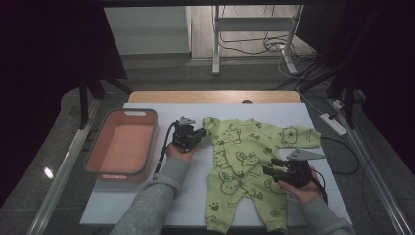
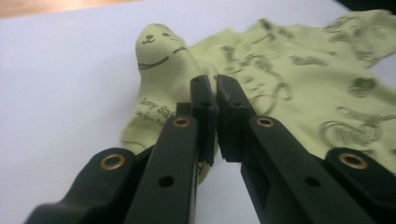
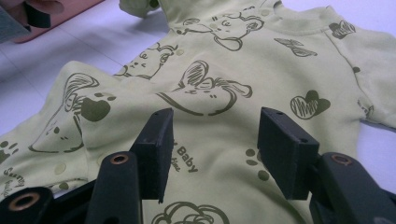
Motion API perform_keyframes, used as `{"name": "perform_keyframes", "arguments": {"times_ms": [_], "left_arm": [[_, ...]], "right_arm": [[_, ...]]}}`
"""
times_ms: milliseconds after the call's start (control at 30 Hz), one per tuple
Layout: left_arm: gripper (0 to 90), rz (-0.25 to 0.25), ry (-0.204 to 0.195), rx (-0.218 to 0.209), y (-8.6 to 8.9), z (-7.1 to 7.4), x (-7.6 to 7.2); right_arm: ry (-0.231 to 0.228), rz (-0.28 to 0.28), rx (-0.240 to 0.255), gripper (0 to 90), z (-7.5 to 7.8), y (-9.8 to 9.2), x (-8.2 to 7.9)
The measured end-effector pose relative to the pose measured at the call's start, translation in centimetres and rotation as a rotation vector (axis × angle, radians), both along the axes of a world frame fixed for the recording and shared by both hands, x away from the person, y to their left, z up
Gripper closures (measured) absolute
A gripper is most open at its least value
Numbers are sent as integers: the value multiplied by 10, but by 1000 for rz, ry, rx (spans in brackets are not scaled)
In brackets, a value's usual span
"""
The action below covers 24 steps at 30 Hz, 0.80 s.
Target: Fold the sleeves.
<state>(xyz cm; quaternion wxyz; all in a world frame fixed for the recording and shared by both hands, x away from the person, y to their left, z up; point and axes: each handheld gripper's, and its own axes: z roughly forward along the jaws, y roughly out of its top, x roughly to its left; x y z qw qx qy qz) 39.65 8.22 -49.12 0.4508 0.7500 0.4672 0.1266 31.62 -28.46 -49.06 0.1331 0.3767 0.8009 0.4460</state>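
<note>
- Nearest me, my right gripper (image 1: pixel 275 169) hangs over the lower right part of the baby romper (image 1: pixel 244 161); its jaws stand spread with nothing between them, and in the right gripper view the printed green cloth lies flat below the pads.
- The romper lies spread on the white sheet (image 1: pixel 147 196), right of centre. I read its long axis as running away from me: the two legs point toward my edge of the table, the neck end toward the far edge, with the whole garment leaning a little leftward as it goes up.
- One sleeve (image 1: pixel 298 137) stretches out flat to the right, across that axis.
- Farther out, my left gripper (image 1: pixel 200 132) is at the other sleeve (image 2: pixel 161 65), jaws pressed together on its cloth; in the left gripper view the cuff stands up past the fingertips, lifted off the sheet.
- Left of that hand, well apart from the romper, sits the pink basin (image 1: pixel 100 147), its long side also running near to far.
</note>
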Motion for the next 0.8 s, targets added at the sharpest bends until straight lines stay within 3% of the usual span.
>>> {"name": "perform_keyframes", "arguments": {"times_ms": [267,500,600,800], "left_arm": [[858,-102,-20,-9,-30,9,-7],[855,-190,-27,18,-57,12,-14],[849,-221,-19,41,-68,7,-14],[831,-269,38,62,-82,-14,-9]], "right_arm": [[-1,-2,0,470,0,-1,0],[0,-4,1,469,0,-1,0],[2,-4,0,470,0,-1,0],[3,-4,1,469,0,-1,0]]}}
